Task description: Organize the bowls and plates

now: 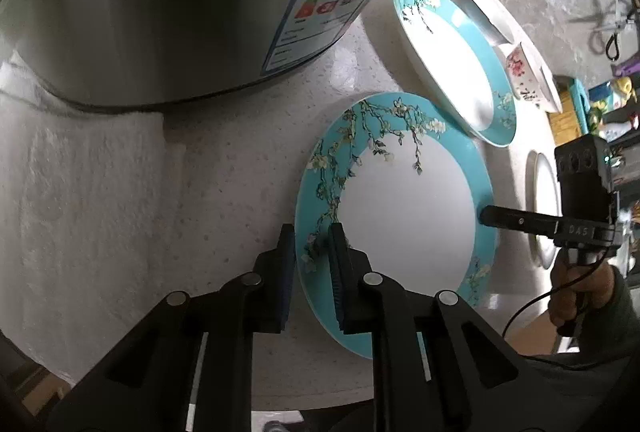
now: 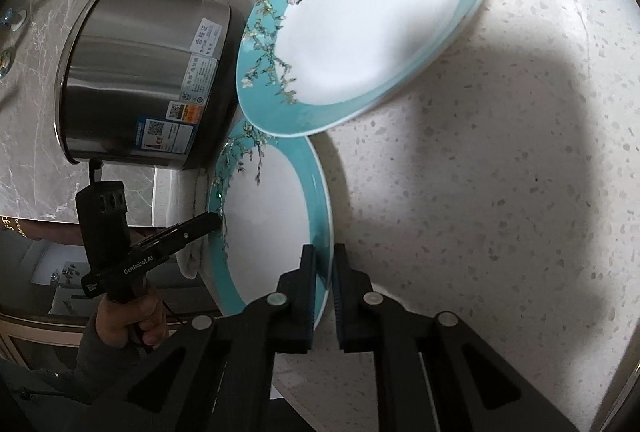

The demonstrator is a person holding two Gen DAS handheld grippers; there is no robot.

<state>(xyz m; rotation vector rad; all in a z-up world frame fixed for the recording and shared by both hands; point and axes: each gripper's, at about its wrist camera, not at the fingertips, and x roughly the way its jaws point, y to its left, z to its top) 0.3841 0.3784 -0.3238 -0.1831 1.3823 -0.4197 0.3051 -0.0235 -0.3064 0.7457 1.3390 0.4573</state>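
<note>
Both the left hand-held gripper (image 1: 312,244) and the right hand-held gripper (image 2: 324,264) are clamped on opposite rims of the teal plate (image 1: 400,216) at the worktop's (image 2: 500,212) near edge. Uneven lifting could slip it or knock the second plate (image 2: 372,28). The pot (image 2: 148,88) hides the worktop's far corner.

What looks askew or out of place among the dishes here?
The far blossom plate sits tilted, its edge overlapping the near blossom plate, which both grippers clamp at opposite rims. No chips or spills show.
</note>
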